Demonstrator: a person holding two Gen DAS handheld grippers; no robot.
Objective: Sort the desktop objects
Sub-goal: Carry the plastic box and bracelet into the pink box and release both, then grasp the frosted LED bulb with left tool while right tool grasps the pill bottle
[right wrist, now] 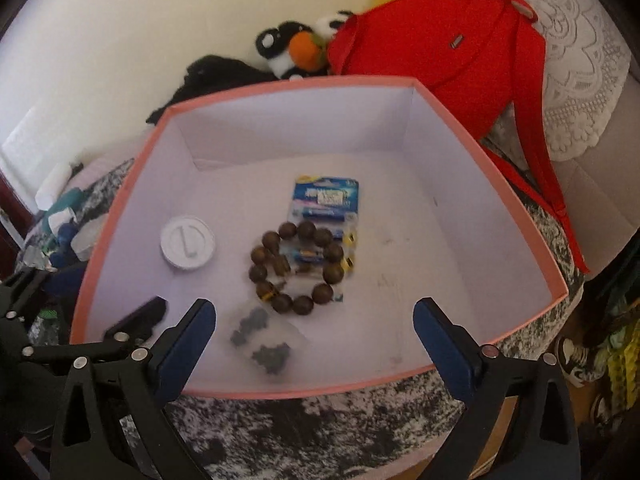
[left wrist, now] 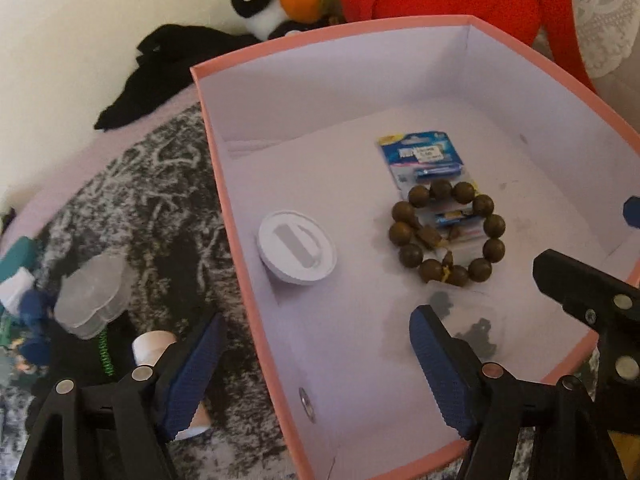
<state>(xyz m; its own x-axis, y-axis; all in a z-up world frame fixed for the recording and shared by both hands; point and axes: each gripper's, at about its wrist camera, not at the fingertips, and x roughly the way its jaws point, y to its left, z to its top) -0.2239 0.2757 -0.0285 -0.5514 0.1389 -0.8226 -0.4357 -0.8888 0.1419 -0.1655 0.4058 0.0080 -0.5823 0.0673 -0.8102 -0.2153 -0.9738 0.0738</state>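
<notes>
A pink box [left wrist: 224, 184] with a white inside [right wrist: 120, 208] holds a white round lid [left wrist: 297, 246] [right wrist: 188, 247], a brown bead bracelet [left wrist: 447, 232] [right wrist: 297, 267] lying on a blue battery pack [left wrist: 420, 156] [right wrist: 326, 198], and a clear bag of dark small parts [left wrist: 472, 320] [right wrist: 262, 340]. My left gripper [left wrist: 316, 364] is open and empty, straddling the box's left wall. My right gripper [right wrist: 314, 344] is open and empty above the box's near edge, over the clear bag. The right gripper's finger shows in the left view [left wrist: 580, 284].
The box stands on a black-and-white patterned cloth [left wrist: 152, 200] [right wrist: 320, 420]. Left of the box lie a clear plastic case [left wrist: 94, 294], a tape roll [left wrist: 154, 346] and other small items. Behind are a red bag [right wrist: 440, 52], a panda plush [left wrist: 272, 0] and black fabric [left wrist: 168, 68].
</notes>
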